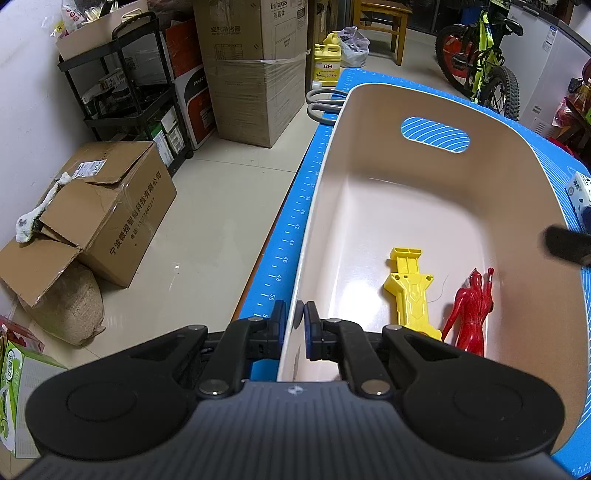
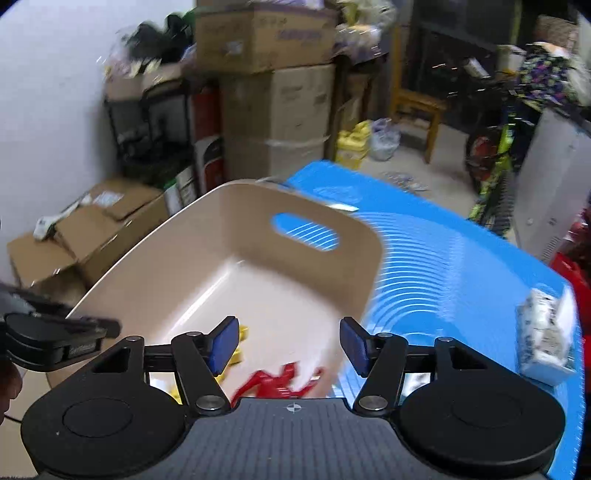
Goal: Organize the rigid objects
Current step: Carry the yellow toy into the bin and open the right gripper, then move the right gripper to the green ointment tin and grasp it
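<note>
Left gripper (image 1: 294, 320): jaws narrow, pinched on the near left rim of the beige bin (image 1: 546, 302), one pad outside the wall, one inside.
Right gripper (image 2: 288, 341): jaws wide apart with nothing between the pads; it hangs above the bin's near right corner. The view is smeared by motion.
Red figure (image 1: 471, 314): lies on the bin floor near the right wall, head towards the far end; in the right wrist view it shows below the open pads, not touching them.
Yellow toy (image 1: 408, 286): flat plastic piece on the bin floor, just left of the red figure, close beside it but apart.
Bin: oval handle slot in the far wall, otherwise bare floor.
Surface: blue mat (image 1: 291, 229) with a printed ruler along its left edge and white curved lines; the bin stands on it.
Off the bin: grey-handled scissors (image 1: 325, 105) on the mat beyond the bin's far left corner; a small white printed carton (image 2: 545, 338) on the mat to the right, well apart from the bin.
Room: tiled floor, stacked cardboard boxes (image 1: 255, 70), black shelf cart (image 1: 125, 88), yellow jug (image 1: 327, 64), wooden chair (image 1: 382, 26), bicycle (image 1: 480, 59).
Count: two toys in the bin, one bin, one pair of scissors, one carton, two grippers.
</note>
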`<act>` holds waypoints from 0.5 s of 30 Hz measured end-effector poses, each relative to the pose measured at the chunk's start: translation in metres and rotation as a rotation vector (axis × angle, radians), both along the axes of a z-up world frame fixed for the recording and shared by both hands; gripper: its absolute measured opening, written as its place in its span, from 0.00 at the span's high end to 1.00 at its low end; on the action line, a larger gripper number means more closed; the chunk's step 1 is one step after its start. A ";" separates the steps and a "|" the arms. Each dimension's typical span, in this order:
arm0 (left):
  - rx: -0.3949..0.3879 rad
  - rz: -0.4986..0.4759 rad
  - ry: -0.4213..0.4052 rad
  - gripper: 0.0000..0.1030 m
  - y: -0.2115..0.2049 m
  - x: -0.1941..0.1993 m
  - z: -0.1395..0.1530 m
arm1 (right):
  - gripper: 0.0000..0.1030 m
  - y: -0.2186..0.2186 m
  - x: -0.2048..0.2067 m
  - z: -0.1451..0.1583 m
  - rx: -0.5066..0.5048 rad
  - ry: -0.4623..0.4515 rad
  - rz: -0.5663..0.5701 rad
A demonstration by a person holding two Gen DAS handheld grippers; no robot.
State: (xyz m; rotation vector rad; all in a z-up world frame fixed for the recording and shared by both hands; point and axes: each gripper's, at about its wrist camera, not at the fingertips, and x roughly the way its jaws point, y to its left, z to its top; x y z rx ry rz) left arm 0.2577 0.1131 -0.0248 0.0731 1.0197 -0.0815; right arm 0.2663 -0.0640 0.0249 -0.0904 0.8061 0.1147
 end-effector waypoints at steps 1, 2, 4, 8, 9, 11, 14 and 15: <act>0.001 0.000 0.000 0.88 0.000 0.000 0.000 | 0.33 -0.007 -0.002 0.002 0.002 -0.007 -0.017; 0.000 0.000 0.000 0.88 0.000 0.000 0.000 | 0.33 -0.015 -0.004 0.004 0.002 -0.012 -0.036; 0.001 0.000 0.000 0.88 0.000 0.000 0.000 | 0.33 -0.030 -0.010 0.004 0.001 -0.013 -0.069; 0.000 0.000 0.000 0.88 0.000 0.000 0.000 | 0.33 -0.055 -0.023 -0.008 -0.008 0.015 -0.123; -0.001 0.000 0.000 0.88 0.000 0.000 0.000 | 0.33 -0.060 -0.029 -0.012 -0.009 0.026 -0.132; 0.000 0.000 0.000 0.88 0.000 0.000 0.000 | 0.33 -0.066 -0.038 -0.023 -0.011 0.047 -0.140; 0.001 0.000 0.000 0.88 0.000 0.000 0.000 | 0.33 -0.074 -0.050 -0.040 -0.018 0.085 -0.134; 0.001 0.000 0.000 0.88 0.000 0.000 0.000 | 0.33 -0.075 -0.055 -0.046 -0.021 0.098 -0.129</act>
